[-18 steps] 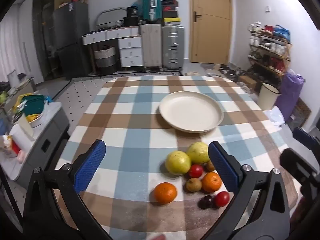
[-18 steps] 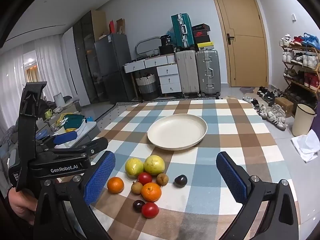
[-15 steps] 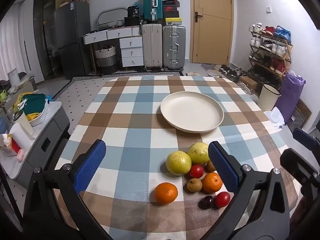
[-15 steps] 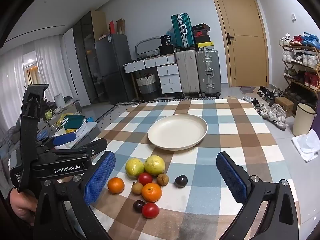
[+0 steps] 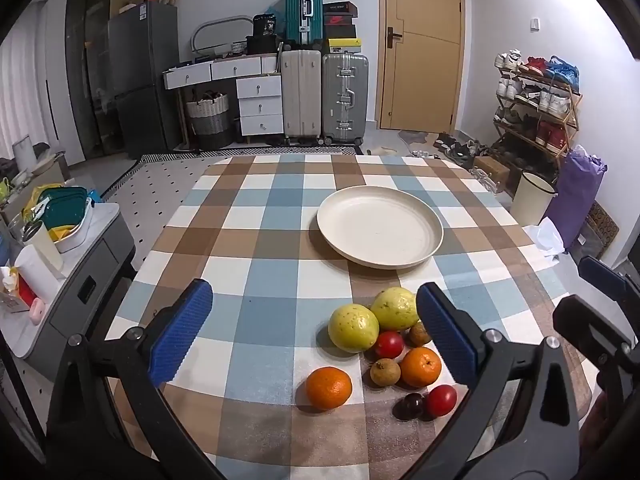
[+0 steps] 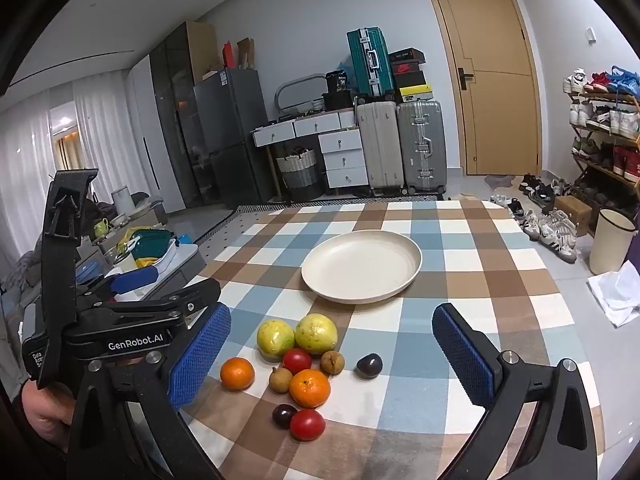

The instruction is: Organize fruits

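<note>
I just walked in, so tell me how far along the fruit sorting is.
Nothing looks done: the plate is bare. Nothing is in hand; the left gripper and right gripper are open. All the fruit remains clustered on the tablecloth, still to be moved.

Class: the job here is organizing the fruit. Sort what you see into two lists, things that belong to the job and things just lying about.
Belongs to the job:
- plate, bare
- two guavas
- two oranges
- two red tomatoes
- dark plums
- small brown fruits
- left gripper and right gripper, both open

Just lying about:
- suitcases
- shoe rack
- bin
- fridge
</note>
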Demonstrator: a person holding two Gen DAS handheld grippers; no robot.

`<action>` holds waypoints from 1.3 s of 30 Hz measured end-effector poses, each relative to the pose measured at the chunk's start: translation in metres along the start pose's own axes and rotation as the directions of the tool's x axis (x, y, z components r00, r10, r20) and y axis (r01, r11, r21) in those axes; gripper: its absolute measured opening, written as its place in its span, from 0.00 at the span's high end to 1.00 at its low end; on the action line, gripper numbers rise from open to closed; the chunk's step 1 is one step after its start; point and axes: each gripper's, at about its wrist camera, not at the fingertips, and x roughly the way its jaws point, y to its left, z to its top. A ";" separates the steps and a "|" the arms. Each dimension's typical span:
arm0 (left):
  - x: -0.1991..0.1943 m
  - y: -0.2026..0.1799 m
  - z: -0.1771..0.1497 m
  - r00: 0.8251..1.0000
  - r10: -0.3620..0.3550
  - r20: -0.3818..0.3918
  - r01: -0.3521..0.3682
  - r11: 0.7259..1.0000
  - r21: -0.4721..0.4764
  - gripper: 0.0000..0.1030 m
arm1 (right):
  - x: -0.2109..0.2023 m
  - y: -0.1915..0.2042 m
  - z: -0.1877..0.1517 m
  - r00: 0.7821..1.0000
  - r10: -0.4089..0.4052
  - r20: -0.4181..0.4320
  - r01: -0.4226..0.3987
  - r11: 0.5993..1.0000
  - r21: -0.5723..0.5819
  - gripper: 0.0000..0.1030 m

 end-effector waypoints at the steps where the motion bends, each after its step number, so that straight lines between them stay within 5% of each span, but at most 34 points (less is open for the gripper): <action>1: 0.000 0.000 0.000 1.000 0.001 0.001 -0.001 1.000 -0.001 0.01 | 0.000 0.000 0.000 1.000 0.000 -0.001 0.000 1.000 0.000 0.00; 39: 0.002 0.005 -0.002 1.000 -0.008 -0.008 0.008 1.000 -0.010 0.01 | -0.001 0.001 0.002 1.000 0.009 0.006 -0.009 1.000 0.009 0.00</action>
